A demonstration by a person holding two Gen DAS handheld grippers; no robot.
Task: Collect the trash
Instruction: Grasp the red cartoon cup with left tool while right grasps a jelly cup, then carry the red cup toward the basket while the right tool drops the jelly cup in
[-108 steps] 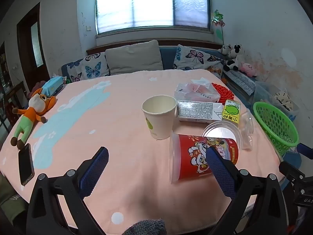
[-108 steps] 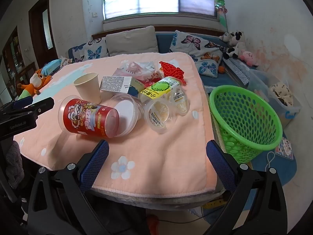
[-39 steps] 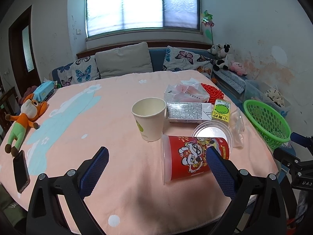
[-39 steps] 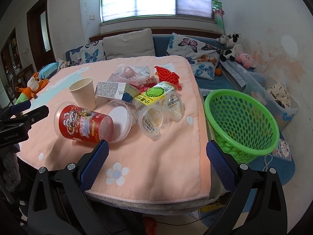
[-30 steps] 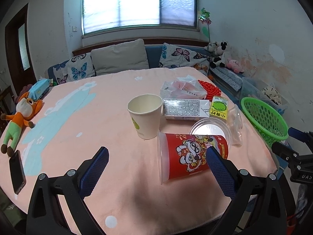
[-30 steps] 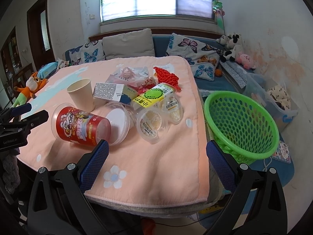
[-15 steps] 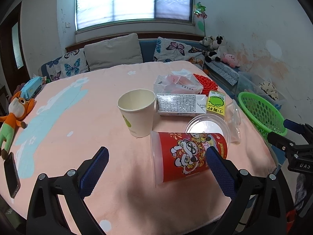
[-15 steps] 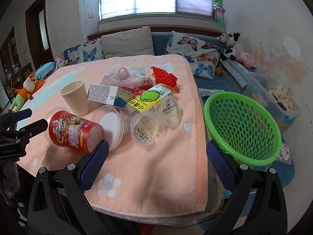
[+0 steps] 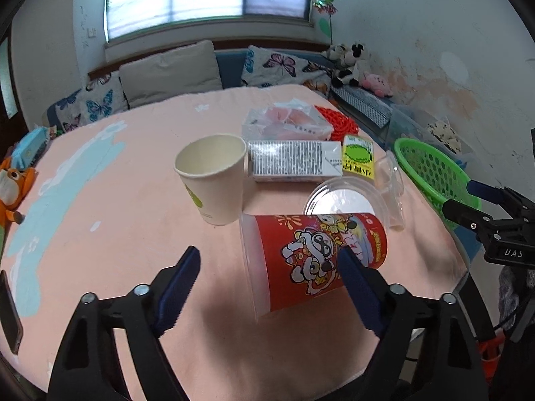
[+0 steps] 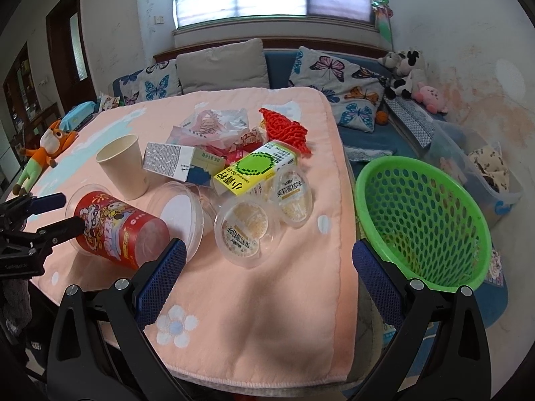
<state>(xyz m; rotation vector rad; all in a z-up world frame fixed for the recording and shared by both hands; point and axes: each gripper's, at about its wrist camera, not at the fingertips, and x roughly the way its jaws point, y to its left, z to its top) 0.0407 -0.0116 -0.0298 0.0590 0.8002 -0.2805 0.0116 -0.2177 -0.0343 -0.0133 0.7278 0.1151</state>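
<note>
Trash lies on a pink table. A red printed cup lies on its side. A paper cup stands upright behind it. A grey carton, a yellow-green juice box, clear plastic cups, a clear lid, a plastic bag and red netting lie nearby. A green basket stands right of the table. My left gripper is open just in front of the red cup. My right gripper is open above the table's near edge.
A phone and a fox plush lie at the table's left side. A sofa with butterfly cushions and plush toys runs behind. A clear storage bin stands beyond the basket.
Both grippers have moved forward toward the trash. The red cup now lies closer to my left gripper. Both stay open and empty.
</note>
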